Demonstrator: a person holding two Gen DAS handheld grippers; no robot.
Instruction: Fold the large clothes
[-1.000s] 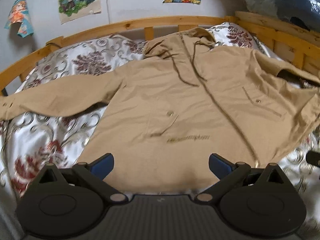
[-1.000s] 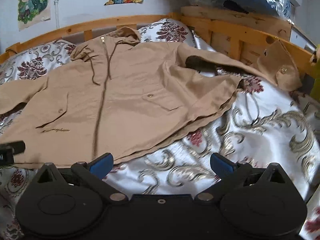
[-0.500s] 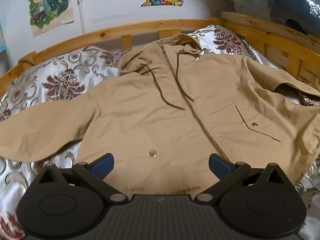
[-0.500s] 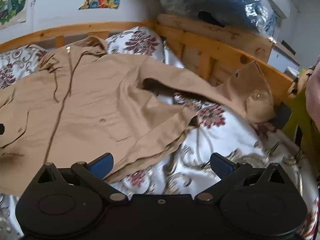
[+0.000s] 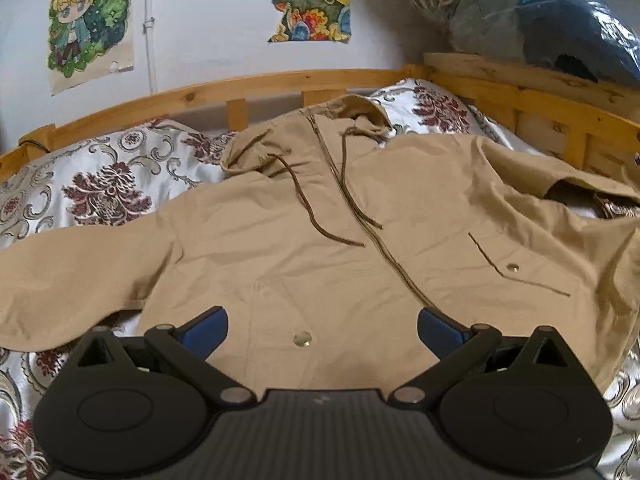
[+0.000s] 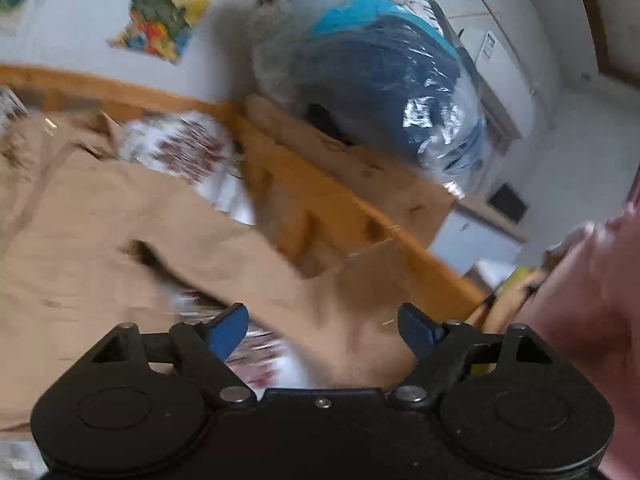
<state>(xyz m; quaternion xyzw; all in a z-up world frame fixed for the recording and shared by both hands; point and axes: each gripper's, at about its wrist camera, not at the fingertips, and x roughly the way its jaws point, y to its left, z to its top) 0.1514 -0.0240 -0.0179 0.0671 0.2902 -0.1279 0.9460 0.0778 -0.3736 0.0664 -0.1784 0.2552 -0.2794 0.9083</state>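
A: We see the tan jacket (image 5: pixel 320 248) spread flat, front up, across the middle of the left wrist view. It lies on a bed with a satiny white bedspread (image 5: pixel 100 184) patterned with maroon flowers and grey scrolls.

B: The cloth looks like matte woven cotton, lightly creased. We can make out a metal zipper (image 5: pixel 376 236) running down the centre, two dark drawcords (image 5: pixel 308 208) trailing from the hood (image 5: pixel 320 132), and round metal snaps (image 5: pixel 302 339) on the pocket flaps.

A: The left tool (image 5: pixel 322 330) sits at the lower middle of its frame, its blue pads wide apart over the jacket's lower front, with nothing between them.

B: In the right wrist view, which is badly blurred, we see the right tool (image 6: pixel 322 330) with its jaws closing. The jacket's sleeve (image 6: pixel 340 280) runs across the frame beyond the blue pads, which are not pressing on it.

A: A pale wooden bed rail (image 5: pixel 280 84) curves behind the jacket. Above it, at upper right, rests a clear crinkled plastic bag (image 5: pixel 540 16); we see blue and striped fabric packed inside.

B: Two cartoon posters (image 5: pixel 90 24) hang on the white wall. A hand (image 6: pixel 592 304) shows at the right edge of the right wrist view.
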